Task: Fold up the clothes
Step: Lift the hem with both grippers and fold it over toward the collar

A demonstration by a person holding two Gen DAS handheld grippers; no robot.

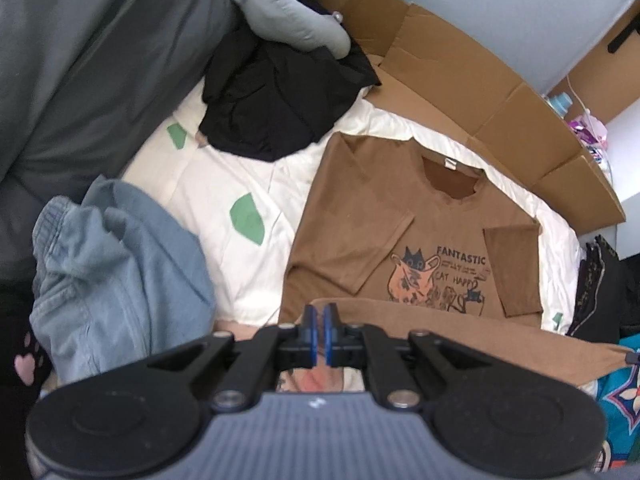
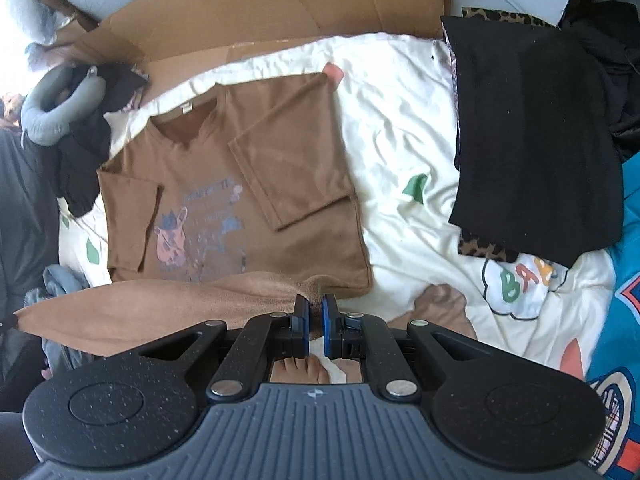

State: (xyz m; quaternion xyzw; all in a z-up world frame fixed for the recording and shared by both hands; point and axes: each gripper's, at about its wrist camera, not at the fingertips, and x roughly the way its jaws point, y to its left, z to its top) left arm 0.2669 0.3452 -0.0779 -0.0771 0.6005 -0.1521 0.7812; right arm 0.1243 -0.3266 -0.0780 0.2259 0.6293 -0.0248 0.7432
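Observation:
A brown T-shirt [image 1: 384, 200] with a cat print lies face up on the white bedsheet [image 1: 224, 184], both sleeves folded inward. Its bottom hem is lifted off the bed and stretched between the two grippers. My left gripper [image 1: 320, 312] is shut on the hem's left corner. My right gripper [image 2: 314, 304] is shut on the hem's right corner; the shirt [image 2: 224, 184] shows beyond it on the sheet [image 2: 400, 140]. The raised hem [image 2: 160, 312] hides the shirt's lower part.
Light blue jeans [image 1: 116, 276] lie left of the shirt, a black garment [image 1: 276, 92] and grey neck pillow [image 1: 288, 12] behind. Flattened cardboard [image 1: 460, 68] lines the far edge. A folded black garment [image 2: 532, 132] lies right. My bare feet [image 2: 298, 370] show below.

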